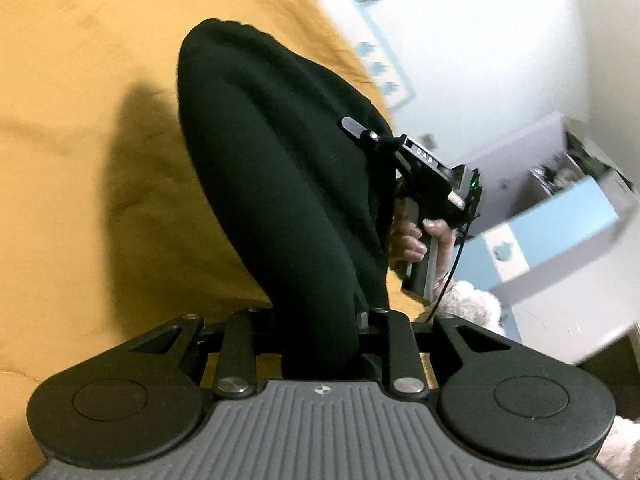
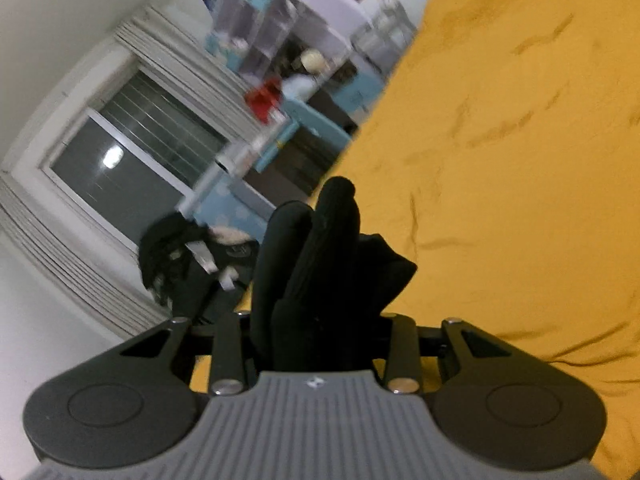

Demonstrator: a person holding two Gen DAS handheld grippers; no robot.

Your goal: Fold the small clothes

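Step in hand: a judgement, carrying the black garment (image 1: 276, 184) lifted between both tools, to lay it out on the yellow bedspread (image 1: 80, 128) for a fold.
Left gripper (image 1: 320, 320): jaws closed on a bunch of the black cloth; fabric fills the gap and hides the fingertips.
Right gripper (image 2: 316, 312): likewise clamped on black cloth, folds bulging up between the jaws. In the left view the tool sits at the garment's far right edge, tip against the fabric, a hand (image 1: 416, 240) round its grip.
Garment, place: held above the bedspread, its dark shadest lying on the spread to its left. Whether the hanging end touches the spread, cannot tell.
Garment, long axis: in the left view, runs from the left gripper away and upward to a rounded fold at the top. It hangs as a draped tube, not flat.
Garment, type: cannot tell; thick dark knit, no collar or cuff seen.
Doing it well: a judgement, keep both grips at even height and draw them apart so the cloth goes taut before it meets the spread. Lower the free end first, then lay the rest flat along the axis. Both views are blurred, so slow down before setting down.
Risk: bunched cloth may land with hidden creases.
Beyond the spread: shelving (image 2: 280, 40) and a window (image 2: 132, 148).
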